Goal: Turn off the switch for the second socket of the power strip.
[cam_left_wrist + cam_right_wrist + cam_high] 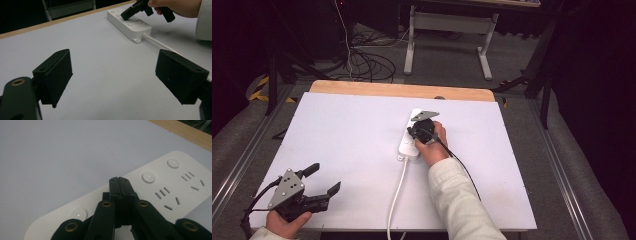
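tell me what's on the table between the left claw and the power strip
Nothing: bare white table from the open left claw to the power strip, as the left gripper view shows.

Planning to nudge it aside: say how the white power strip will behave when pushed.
The white plastic power strip lies flat and low, so it likely slides rather than tips. Its white cable trails off the table's near edge and may drag, turning it.

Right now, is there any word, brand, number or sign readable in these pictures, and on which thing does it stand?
None can be read.
Power strip: plain white, with round buttons and socket slots, no lettering.
Right gripper and left gripper: no markings.
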`<action>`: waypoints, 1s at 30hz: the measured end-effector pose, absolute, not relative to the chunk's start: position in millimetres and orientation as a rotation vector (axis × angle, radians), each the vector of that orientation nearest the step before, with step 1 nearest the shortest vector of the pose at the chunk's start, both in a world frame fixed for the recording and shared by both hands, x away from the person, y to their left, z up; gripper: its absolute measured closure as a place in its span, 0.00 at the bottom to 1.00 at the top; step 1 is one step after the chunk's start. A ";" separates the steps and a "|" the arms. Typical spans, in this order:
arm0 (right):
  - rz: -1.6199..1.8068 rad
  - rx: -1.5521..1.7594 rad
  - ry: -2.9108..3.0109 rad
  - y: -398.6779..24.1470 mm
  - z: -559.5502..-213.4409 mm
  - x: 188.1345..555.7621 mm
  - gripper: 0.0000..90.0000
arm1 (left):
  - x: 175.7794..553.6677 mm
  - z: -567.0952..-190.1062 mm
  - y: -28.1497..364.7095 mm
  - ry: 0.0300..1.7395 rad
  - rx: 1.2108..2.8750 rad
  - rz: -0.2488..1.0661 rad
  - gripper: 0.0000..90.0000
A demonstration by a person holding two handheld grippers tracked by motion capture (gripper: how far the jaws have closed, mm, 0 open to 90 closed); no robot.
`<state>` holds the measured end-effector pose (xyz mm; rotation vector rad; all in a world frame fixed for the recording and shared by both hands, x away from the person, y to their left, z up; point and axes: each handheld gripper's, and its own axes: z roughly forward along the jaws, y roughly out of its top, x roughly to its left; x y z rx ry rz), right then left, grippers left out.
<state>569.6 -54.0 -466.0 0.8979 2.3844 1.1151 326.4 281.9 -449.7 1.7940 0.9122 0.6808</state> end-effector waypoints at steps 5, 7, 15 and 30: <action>1.107 0.900 2.382 -53.1 -466.2 569.3 1.00 | 326.3 -449.7 282.0 0.913 1.794 0.683 0.16; 1.098 0.896 2.381 -52.7 -465.7 569.1 1.00 | 326.3 -449.7 282.0 0.915 1.792 0.684 0.16; 1.211 0.887 2.327 -51.4 -451.3 561.3 1.00 | 327.3 -450.2 283.4 0.924 1.789 0.686 0.16; 1.296 0.846 2.278 -54.3 -421.8 548.8 1.00 | 326.5 -449.7 282.4 0.921 1.789 0.689 0.16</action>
